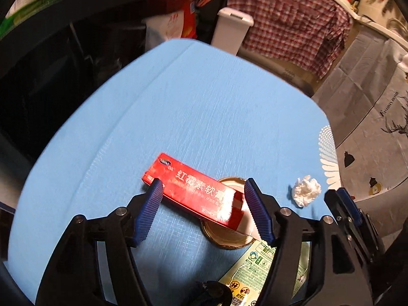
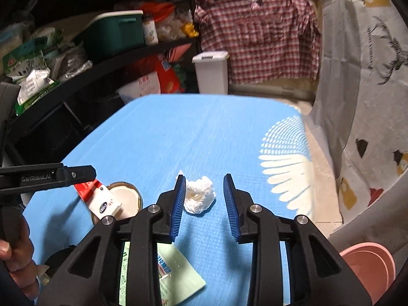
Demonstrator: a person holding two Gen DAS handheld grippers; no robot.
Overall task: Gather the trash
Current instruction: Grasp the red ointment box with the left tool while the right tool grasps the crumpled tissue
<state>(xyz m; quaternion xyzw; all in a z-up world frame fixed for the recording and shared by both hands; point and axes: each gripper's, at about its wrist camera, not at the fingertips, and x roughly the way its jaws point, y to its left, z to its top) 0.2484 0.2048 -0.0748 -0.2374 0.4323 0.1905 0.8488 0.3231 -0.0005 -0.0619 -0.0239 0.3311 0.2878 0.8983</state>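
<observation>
Blue ribbed fingers [image 1: 150, 211] of our left gripper [image 1: 204, 209] stand spread wide on either side of the red carton [image 1: 193, 191], touching nothing that we can see. Its long axis runs slantwise across the gap, one end by the left finger, the white end by the right, resting over a round tin lid [image 1: 229, 237] on the blue table [image 1: 178, 102]. We judge the jaws must turn to meet its narrow sides. Our right gripper [image 2: 204, 204] is likewise parted, with the crumpled tissue [image 2: 200, 195] directly between its 2 tips, so that hand is better placed
</observation>
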